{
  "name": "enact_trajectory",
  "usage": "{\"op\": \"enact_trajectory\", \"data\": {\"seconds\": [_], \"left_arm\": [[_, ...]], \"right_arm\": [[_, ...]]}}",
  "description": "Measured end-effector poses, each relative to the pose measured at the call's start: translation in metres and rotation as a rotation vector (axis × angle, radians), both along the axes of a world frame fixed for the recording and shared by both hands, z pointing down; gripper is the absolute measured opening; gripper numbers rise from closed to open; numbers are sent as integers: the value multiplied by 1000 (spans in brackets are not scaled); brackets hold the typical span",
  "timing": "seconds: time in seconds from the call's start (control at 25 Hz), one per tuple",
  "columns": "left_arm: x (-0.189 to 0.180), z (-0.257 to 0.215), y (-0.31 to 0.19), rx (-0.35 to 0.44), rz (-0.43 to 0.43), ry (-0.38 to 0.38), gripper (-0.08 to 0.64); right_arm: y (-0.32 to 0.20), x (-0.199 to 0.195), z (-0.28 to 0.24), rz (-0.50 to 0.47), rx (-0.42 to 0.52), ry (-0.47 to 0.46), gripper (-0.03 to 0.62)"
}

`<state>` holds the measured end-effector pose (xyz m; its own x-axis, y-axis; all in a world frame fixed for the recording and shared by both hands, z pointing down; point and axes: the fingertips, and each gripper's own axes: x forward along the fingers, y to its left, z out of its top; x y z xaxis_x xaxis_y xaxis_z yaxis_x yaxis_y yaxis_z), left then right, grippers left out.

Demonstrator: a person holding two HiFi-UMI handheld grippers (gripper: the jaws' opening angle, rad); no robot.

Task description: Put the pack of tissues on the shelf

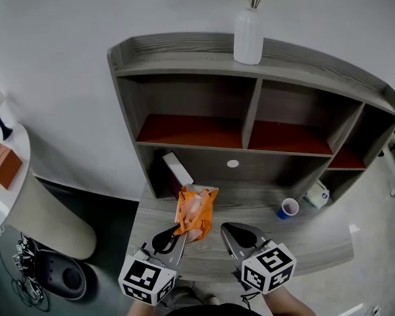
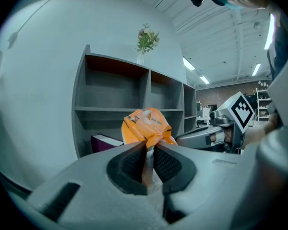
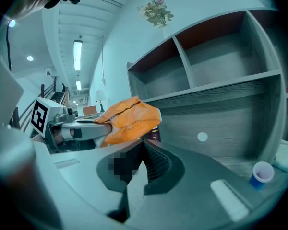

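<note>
Nearest the person, in front of the shelf (image 1: 250, 131), the left claw (image 1: 176, 231) is pinched tight on the crumpled near edge of the orange pack of tissues (image 1: 196, 212). It seems to carry the pack by its wrapper above the counter (image 1: 316, 237), probably so it can be swung forward. The right claw (image 1: 229, 230), beside the pack, is closed on nothing and looks idle. Closer to the shelf lie a purple book (image 1: 178, 169) and a blue cup (image 1: 288, 208). The shelf's red-floored compartments stand bare, with a vase (image 1: 248, 37) on top.
</note>
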<state>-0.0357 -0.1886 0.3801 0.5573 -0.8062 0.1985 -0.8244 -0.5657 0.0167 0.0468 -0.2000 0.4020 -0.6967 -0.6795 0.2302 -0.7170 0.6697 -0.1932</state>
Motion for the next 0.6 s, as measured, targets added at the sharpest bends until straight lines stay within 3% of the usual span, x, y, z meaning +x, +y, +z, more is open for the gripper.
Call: {"op": "enact_trajectory", "data": {"seconds": [0.36,0.6], "left_arm": [[-13,-47,-45,54,72,38,5],[-27,-74,-68,91,99,24,5]], "right_arm": [[-42,-20,-25,20,32,-9,2],[-62,-33,-37,39,41,-14,2]]}}
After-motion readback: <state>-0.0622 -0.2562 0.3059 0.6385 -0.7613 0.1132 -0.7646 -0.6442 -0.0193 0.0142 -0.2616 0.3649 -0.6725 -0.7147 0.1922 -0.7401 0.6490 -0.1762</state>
